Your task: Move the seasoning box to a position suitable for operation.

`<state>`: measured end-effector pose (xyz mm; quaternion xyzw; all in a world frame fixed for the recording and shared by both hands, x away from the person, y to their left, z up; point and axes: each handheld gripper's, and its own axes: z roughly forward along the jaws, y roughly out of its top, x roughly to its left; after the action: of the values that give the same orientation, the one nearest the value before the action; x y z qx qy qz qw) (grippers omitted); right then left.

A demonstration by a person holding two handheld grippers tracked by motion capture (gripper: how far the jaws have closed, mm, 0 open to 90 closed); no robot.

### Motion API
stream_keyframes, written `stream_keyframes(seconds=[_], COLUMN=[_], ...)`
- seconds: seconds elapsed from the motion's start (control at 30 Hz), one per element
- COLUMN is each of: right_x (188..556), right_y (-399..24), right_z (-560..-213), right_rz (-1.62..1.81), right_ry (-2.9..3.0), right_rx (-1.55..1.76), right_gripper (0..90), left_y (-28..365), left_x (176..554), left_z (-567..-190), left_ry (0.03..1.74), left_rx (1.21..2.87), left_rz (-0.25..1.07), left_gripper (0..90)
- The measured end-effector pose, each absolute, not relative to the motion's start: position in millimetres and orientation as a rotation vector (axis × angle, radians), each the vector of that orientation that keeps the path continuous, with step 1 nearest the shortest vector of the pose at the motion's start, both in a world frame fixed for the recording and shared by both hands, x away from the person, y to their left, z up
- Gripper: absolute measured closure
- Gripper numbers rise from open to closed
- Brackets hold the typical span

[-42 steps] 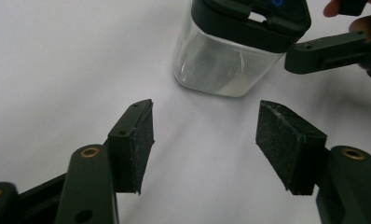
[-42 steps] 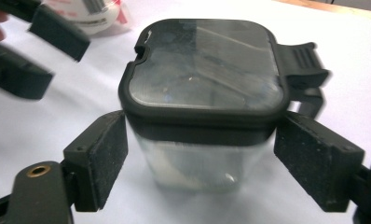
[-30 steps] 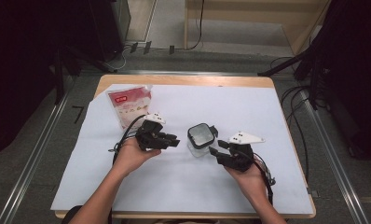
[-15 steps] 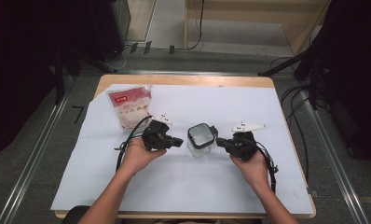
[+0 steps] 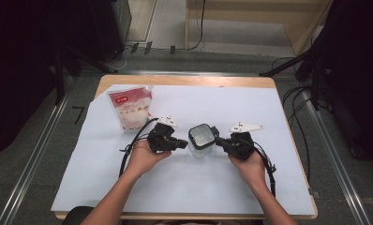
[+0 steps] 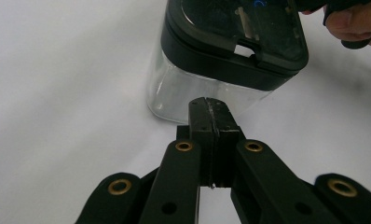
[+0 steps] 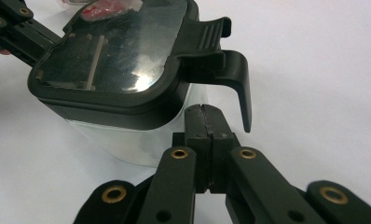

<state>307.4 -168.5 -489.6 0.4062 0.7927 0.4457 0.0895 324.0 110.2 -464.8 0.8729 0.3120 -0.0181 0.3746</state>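
Item: clear container (image 5: 201,146) with black lid (image 5: 201,136), upright at the middle of the table (image 5: 278,187), on the white sheet (image 5: 222,108). The lid sits on, with a hinged latch tab (image 7: 235,77) projecting on the right side. Contents cannot be made out.

Left gripper (image 5: 181,143): jaws pressed together, empty; tips just beside the container's left wall, low on the clear part. Whether they touch it I cannot tell.

Right gripper (image 5: 220,142): jaws likewise together, nothing between them; tips close under the latch tab, beside the right wall.

Pouch (image 5: 130,108): red and white, lying flat at far left, well apart from the container.

Risks, as judged:
- Shut jaws cannot grasp; any push from one side alone would probably slide the light container across the smooth sheet.
- Prying up at the latch from the right without a brace on the left could tip the container over.
- The right tips may slip off the tab's narrow edge.
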Motion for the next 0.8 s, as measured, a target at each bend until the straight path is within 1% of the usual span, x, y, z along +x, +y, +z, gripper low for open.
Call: stream_keyframes(seconds=[0.47,0.67,0.77,0.8], right_x=[293,285,284,283], right_y=[-163,-166,-166,-166], right_z=[-486,-488,-487,-486], right_rz=[1.329,1.335,1.334,1.331], right_ry=[2.405,2.434,2.436,2.434], right_rx=[1.201,1.214,1.200,1.195], right_gripper=[90.0,90.0,90.0,90.0], left_y=[113,111,113,114], left_x=[329,332,334,335], left_z=[-465,-462,-463,-462], left_ry=[0.781,0.761,0.753,0.747], left_rx=[2.245,2.247,2.234,2.257], left_rz=[-0.042,-0.047,-0.064,-0.062], left_gripper=[90.0,88.7,86.5,86.5])
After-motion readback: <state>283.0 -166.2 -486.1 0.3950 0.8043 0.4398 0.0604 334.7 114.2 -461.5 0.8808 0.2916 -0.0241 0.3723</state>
